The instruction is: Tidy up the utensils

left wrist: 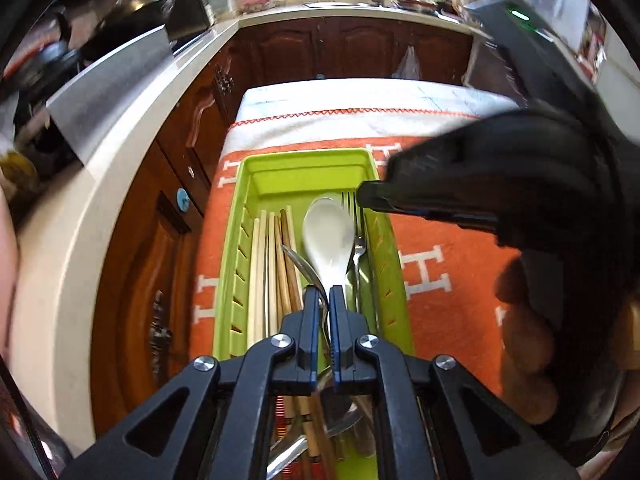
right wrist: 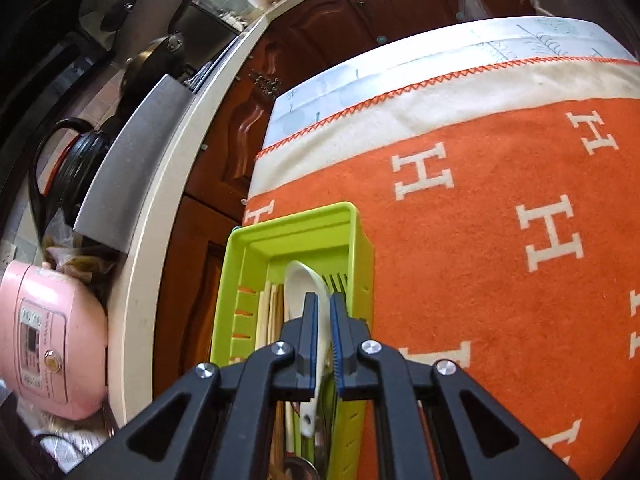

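1. L claw (left wrist: 325, 300): practically closed, only a slit betw. its blue-edged pads. It hangs over the near half of the green utensil tray (left wrist: 304, 160).
2. The handle of the white ceramic spoon (left wrist: 326, 232) runs right up to the L claw's tips. A metal spoon (left wrist: 298, 258) curves in from the left to the same spot. Can't tell whether the pads pinch or even touch either one.
3. R claw (right wrist: 325, 304): open a crack, nothing clamped. In its own view the white spoon's handle shows in the gap, w/ green tray showing betw. the handle and the right pad.
4. From the left wrist view, the R claw's tip sits at the far right of the tray, over the fork (left wrist: 359, 248) tines, just beside the spoon bowl. A person's fingers (left wrist: 528, 340) wrap its grip.
5. The spoon lies lengthwise inside the tray, bowl at the far end, straight ahead of the L claw.
6. Chopsticks (left wrist: 262, 264), pale and brown, lie ahead-left of the L claw along the tray's slotted left wall. The fork lies ahead-right, against the right wall.
7. The tray sits on the orange cloth w/ white H letters (left wrist: 440, 320) that covers the table, near the cloth's left edge.
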`<state>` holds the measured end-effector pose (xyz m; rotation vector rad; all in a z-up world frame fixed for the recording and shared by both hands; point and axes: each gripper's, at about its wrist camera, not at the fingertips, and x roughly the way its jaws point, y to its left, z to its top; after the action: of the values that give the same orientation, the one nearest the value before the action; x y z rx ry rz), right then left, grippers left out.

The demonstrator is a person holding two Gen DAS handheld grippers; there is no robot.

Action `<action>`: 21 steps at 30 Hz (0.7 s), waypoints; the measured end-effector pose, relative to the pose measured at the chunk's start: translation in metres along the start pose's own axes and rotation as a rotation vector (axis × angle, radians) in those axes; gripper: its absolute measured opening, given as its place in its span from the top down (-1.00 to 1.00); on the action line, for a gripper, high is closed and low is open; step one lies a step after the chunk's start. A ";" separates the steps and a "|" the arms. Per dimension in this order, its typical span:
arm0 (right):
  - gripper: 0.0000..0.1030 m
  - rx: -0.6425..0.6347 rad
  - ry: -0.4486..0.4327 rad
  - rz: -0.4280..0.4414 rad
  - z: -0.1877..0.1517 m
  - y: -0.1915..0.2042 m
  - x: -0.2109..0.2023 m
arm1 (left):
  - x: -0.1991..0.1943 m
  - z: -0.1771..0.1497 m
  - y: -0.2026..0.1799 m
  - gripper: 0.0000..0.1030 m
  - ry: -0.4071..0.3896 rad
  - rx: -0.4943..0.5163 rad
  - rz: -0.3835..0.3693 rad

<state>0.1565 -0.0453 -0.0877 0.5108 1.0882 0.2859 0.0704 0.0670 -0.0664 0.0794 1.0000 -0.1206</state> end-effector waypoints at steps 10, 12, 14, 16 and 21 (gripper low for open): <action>0.85 -0.184 0.010 -0.037 -0.024 -0.006 -0.040 | -0.011 -0.003 0.019 0.72 -0.026 -0.189 -0.116; 0.85 -0.206 0.009 -0.058 -0.030 -0.011 -0.051 | -0.015 -0.003 0.018 0.71 -0.032 -0.203 -0.127; 0.85 -0.235 0.001 -0.071 -0.037 -0.015 -0.065 | -0.022 -0.004 0.016 0.68 -0.039 -0.220 -0.145; 0.85 -0.259 -0.004 -0.081 -0.043 -0.017 -0.075 | -0.029 -0.008 0.012 0.52 -0.050 -0.240 -0.165; 0.85 -0.298 -0.009 -0.113 -0.059 -0.027 -0.110 | -0.049 -0.019 -0.011 0.09 -0.072 -0.229 -0.174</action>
<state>0.0540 -0.1039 -0.0389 0.1844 1.0396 0.3389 0.0264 0.0620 -0.0353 -0.2199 0.9423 -0.1659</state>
